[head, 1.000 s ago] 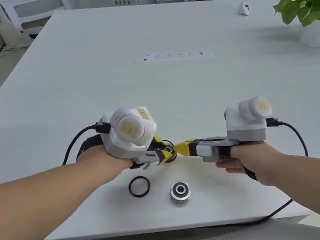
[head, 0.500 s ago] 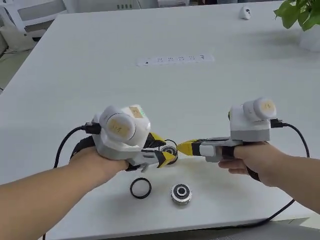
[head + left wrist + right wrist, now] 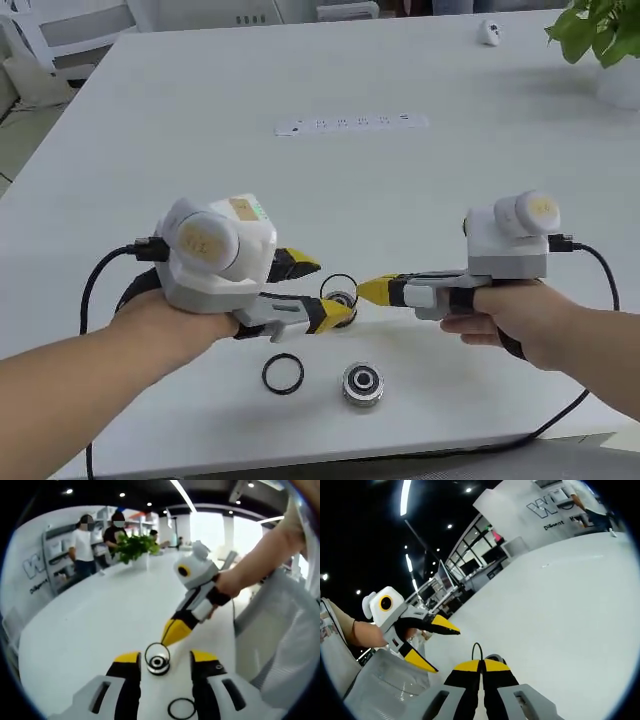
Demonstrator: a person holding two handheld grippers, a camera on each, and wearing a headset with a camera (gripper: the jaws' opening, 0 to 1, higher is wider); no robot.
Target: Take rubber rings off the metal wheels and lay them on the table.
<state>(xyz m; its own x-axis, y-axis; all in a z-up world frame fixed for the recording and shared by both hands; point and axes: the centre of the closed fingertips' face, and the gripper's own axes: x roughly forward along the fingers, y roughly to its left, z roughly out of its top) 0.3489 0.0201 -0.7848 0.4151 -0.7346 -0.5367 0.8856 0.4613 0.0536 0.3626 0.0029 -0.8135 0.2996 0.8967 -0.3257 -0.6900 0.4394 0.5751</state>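
The left gripper (image 3: 322, 290) sits at the near left of the white table (image 3: 200, 130), held on its side, with its two yellow-tipped jaws spread wide apart. A small metal wheel (image 3: 341, 299) lies in the gap between them. In the left gripper view the wheel (image 3: 157, 663) has clear space to either jaw, so this gripper holds nothing. I cannot tell whether the wheel rests on the table or hangs just above it.

The right gripper (image 3: 365, 290) reaches in from the right, level with the tabletop. Its jaws are pressed together, and their yellow tip is just beside the wheel. They pinch the rubber ring (image 3: 146, 654), which stands up as a thin black loop above the wheel, with its lower part still at the wheel. In the right gripper view the same ring shows as a thin black line rising from the closed jaw tips (image 3: 481, 664), with the wheel just behind them.

Nearer the table's front edge, a loose ring (image 3: 264, 374) lies flat on the table. A second wheel (image 3: 361, 384), with no rubber on it, stands just to its right, and the two are apart. A white power strip (image 3: 350, 123) lies far back on the table, and a green plant (image 3: 590, 25) is at the far right corner.
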